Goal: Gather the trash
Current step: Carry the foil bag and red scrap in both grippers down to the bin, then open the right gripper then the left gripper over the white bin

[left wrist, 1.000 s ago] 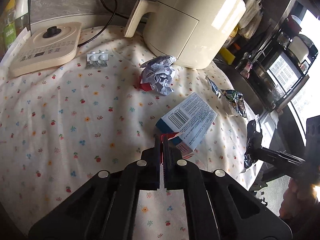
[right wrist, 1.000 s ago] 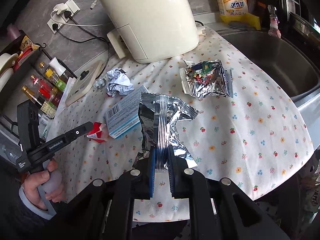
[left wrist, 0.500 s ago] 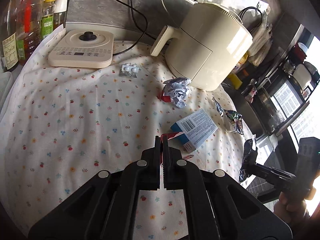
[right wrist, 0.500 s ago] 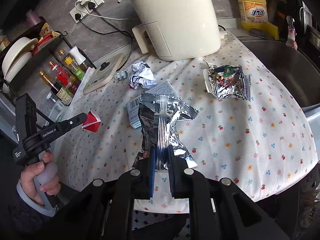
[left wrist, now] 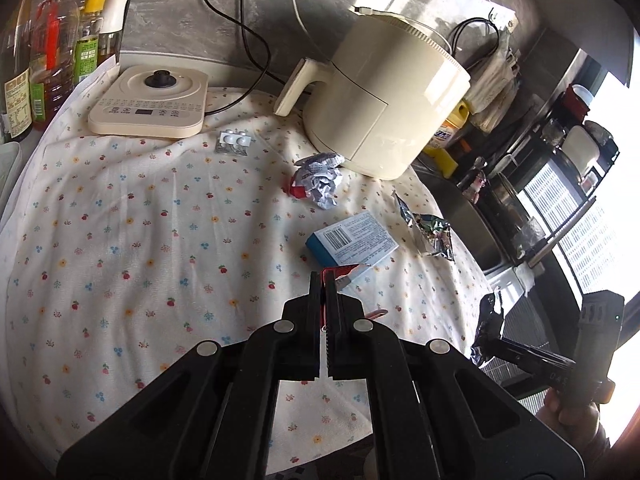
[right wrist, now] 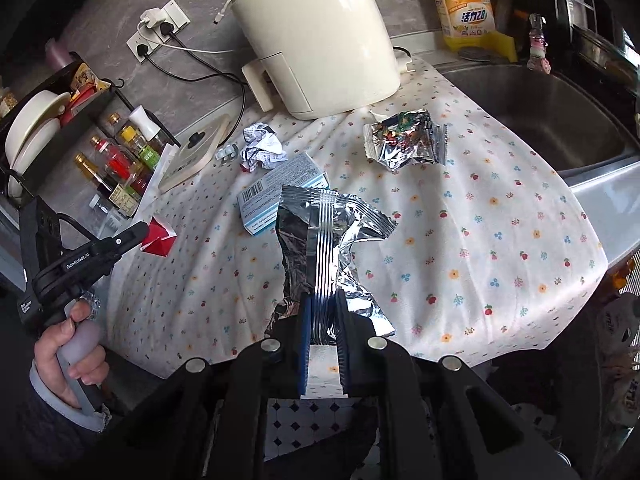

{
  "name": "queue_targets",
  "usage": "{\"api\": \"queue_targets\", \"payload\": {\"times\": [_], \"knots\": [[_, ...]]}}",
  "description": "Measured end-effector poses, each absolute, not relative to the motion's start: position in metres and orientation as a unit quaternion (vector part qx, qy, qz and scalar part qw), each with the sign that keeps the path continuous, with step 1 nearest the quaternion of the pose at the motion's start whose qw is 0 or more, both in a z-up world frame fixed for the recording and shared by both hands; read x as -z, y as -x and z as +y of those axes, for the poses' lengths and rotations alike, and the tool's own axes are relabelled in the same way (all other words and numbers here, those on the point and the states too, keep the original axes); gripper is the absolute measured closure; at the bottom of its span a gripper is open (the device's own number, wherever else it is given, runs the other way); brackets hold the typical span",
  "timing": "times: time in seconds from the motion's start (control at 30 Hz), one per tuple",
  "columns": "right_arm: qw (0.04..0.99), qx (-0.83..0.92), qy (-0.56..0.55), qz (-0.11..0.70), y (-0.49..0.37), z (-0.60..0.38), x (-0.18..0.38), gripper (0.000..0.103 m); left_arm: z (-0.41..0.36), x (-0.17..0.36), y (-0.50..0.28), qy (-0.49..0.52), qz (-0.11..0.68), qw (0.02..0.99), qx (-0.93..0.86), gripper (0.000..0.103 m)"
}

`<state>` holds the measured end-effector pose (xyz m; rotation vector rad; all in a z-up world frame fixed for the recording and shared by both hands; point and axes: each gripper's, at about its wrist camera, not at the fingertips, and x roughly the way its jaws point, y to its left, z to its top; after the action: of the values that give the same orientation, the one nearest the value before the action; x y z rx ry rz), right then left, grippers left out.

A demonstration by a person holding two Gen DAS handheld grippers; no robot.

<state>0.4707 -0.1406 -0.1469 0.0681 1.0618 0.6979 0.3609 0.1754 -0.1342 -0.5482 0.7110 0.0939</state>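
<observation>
- Foil wrapper [right wrist: 332, 248]: light, crinkly and slick, likely to slip; the right gripper [right wrist: 323, 320] pinches its lower edge, and it stands up above the cloth [right wrist: 500, 240].
- Red scrap [right wrist: 160, 236]: thin, limp paper, clamped at its edge by the left gripper [left wrist: 324, 300], jaws pressed together, off the cloth's left edge.
- Both grippers tilt downward, each held in a hand [right wrist: 72, 356] near the counter's front.
- Box [left wrist: 352, 240], paper ball [left wrist: 318, 178] and snack bag [right wrist: 406, 140] lie on the cloth.
</observation>
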Motion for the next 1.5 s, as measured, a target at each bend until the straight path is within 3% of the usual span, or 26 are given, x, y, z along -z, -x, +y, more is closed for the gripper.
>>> {"api": "queue_targets", "payload": {"times": [0.43,0.93,1.0,1.07,1.13,1.5], "knots": [[0.828,-0.199,-0.087,0.516,-0.422,-0.309,0.168,0.090,0.014,0.153,-0.390,0.226,0.394,0.886,0.093,0.100],[0.798,-0.070,-0.140,0.583,-0.331,-0.477,0.249,0.088,-0.176,0.209,-0.364,0.168,0.472,0.840,0.210,0.100],[0.787,-0.059,-0.149,0.595,-0.322,-0.492,0.263,0.084,-0.196,0.218,-0.359,0.163,0.483,0.832,0.219,0.100],[0.776,-0.051,-0.159,0.608,-0.314,-0.505,0.278,0.075,-0.212,0.225,-0.357,0.158,0.493,0.825,0.226,0.100],[0.770,-0.044,-0.168,0.614,-0.308,-0.516,0.287,0.049,-0.227,0.232,-0.355,0.151,0.502,0.819,0.234,0.100],[0.777,0.002,-0.191,0.600,-0.278,-0.579,0.280,0.048,-0.298,0.258,-0.350,0.125,0.537,0.786,0.281,0.100]]}}
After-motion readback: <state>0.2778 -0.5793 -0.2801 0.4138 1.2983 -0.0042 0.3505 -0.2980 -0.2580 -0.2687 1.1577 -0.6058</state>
